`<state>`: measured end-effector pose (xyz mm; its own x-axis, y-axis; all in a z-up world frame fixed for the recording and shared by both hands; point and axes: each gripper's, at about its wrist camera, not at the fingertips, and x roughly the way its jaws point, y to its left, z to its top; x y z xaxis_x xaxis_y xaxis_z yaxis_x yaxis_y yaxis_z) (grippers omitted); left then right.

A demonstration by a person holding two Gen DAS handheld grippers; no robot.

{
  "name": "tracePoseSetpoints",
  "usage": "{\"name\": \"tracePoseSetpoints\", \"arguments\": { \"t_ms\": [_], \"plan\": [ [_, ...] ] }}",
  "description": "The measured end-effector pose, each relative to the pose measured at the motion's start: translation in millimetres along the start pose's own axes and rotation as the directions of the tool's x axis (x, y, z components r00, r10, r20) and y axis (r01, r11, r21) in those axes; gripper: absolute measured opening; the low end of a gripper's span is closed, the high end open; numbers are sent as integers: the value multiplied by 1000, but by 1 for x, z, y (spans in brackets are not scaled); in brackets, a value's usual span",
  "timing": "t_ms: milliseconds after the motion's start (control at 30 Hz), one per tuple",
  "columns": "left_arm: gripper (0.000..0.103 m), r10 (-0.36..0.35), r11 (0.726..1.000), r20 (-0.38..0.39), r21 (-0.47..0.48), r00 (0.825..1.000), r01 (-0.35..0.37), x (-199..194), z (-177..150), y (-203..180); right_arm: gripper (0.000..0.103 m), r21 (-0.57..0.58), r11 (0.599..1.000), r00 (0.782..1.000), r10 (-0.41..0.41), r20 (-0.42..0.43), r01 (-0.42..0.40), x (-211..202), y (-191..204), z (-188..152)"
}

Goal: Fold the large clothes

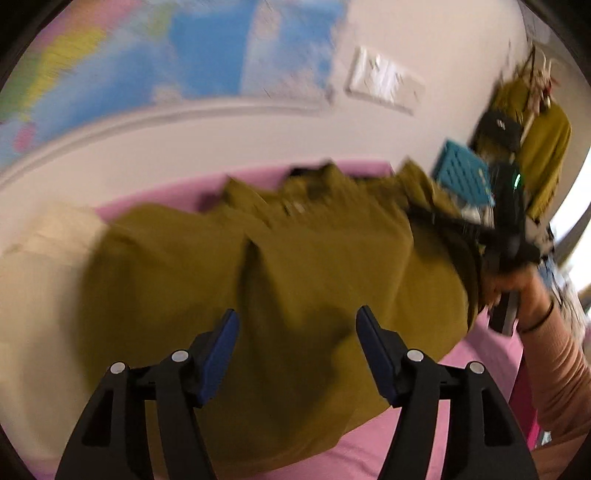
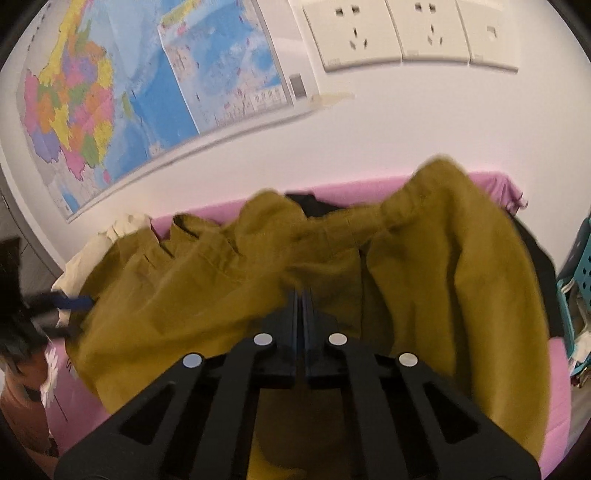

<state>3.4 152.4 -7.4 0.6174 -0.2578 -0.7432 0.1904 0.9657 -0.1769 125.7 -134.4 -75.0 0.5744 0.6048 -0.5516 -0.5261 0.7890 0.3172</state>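
A large olive garment [image 1: 295, 258] lies bunched on a pink-covered surface [image 1: 369, 443]. My left gripper [image 1: 297, 312] hovers over its near part, open, with nothing pressed between the blue pads [image 1: 221, 350]. My right gripper [image 2: 303, 295] is shut, its pads pinching a raised fold of the olive garment [image 2: 207, 288] near the middle. In the left wrist view a person's hand [image 1: 517, 291] holds that gripper at the garment's right edge, where the picture is blurred. One blue finger [image 2: 74, 302] of the left gripper shows at the garment's left edge.
A cream cloth [image 2: 122, 229] lies at the left end of the pink surface [image 2: 554, 387]. A dark garment [image 2: 310, 203] peeks out behind. A wall with a map [image 2: 110, 92] and sockets [image 2: 406, 33] stands close behind. A teal basket [image 1: 461, 173] sits to the right.
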Motion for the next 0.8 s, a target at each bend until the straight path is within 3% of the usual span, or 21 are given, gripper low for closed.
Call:
{"name": "tracePoseSetpoints", "arguments": {
  "t_ms": [100, 167, 200, 300, 367, 400, 433, 500, 567, 667, 733, 800],
  "plan": [
    [46, 77, 997, -13, 11, 997, -77, 25, 3, -1, 2, -17, 1000, 999, -8, 43, 9, -3, 6, 8],
    [30, 140, 990, -16, -1, 990, -140, 40, 8, 6, 2, -18, 1000, 999, -16, 30, 17, 4, 4, 9],
    [29, 177, 984, -20, -17, 984, -177, 48, 11, 12, 2, -6, 1000, 1000, -20, 17, 20, 10, 1, 8],
    [26, 179, 979, -47, -88, 983, -183, 67, 14, 29, 3, 56, 998, 998, -11, -57, 14, 30, -9, 1],
    [26, 193, 975, -44, -105, 980, -197, 72, 14, 31, 10, 57, 998, 999, 4, -53, -1, 24, -9, -3],
    [25, 203, 974, -23, -100, 979, -204, 67, 12, 29, 28, 62, 998, 999, 11, -38, -9, 16, -9, -4],
    [27, 213, 974, 9, -87, 977, -211, 59, 10, 25, 50, 65, 997, 999, 32, -19, -31, 5, -10, -7],
    [36, 209, 977, 101, -61, 973, -204, 30, 0, 19, 56, 53, 996, 997, 63, 51, -66, -30, -13, -16],
    [62, 201, 980, 201, -55, 959, -194, -9, -17, 20, 64, 44, 997, 994, 56, 99, -60, -65, -21, -30],
    [69, 225, 974, 271, -86, 936, -209, -52, -46, 32, 79, 79, 996, 989, 23, 148, -35, -109, -42, -62],
    [73, 257, 964, 279, -141, 925, -225, -74, -71, 46, 81, 111, 994, 993, -14, 116, 1, -122, -59, -88],
    [75, 281, 954, 250, -175, 927, -242, -79, -89, 56, 81, 132, 991, 998, -24, 55, 17, -122, -69, -108]
  ]
}}
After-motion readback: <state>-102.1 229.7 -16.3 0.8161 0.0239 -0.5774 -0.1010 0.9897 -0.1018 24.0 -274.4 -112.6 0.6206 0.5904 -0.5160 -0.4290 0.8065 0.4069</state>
